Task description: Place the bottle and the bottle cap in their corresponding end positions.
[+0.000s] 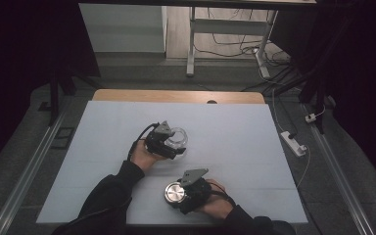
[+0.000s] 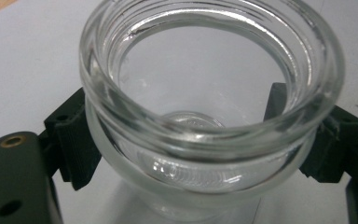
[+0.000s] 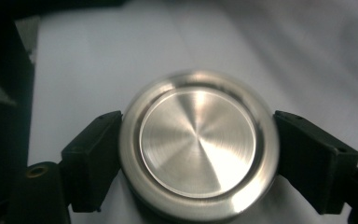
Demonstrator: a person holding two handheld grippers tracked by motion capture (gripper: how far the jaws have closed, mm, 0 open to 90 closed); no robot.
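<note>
A clear glass jar (image 1: 177,137) with a threaded open mouth stands near the middle of the white table cover (image 1: 235,127). My left gripper (image 1: 172,145) is shut on the jar (image 2: 209,107), one black pad (image 2: 77,140) pressed to each side below the rim. Nearer the front edge, my right gripper (image 1: 180,195) is shut on a round brushed-metal lid (image 1: 175,192). In the right gripper view the lid (image 3: 198,142) lies flat side up between the pads (image 3: 93,154), just above the cover. Both hands reach in from the bottom.
A strip of wooden table top (image 1: 176,96) shows beyond the cover. On the floor to the right lie a white power strip (image 1: 293,143) and cables. A white desk frame (image 1: 225,34) stands at the back.
</note>
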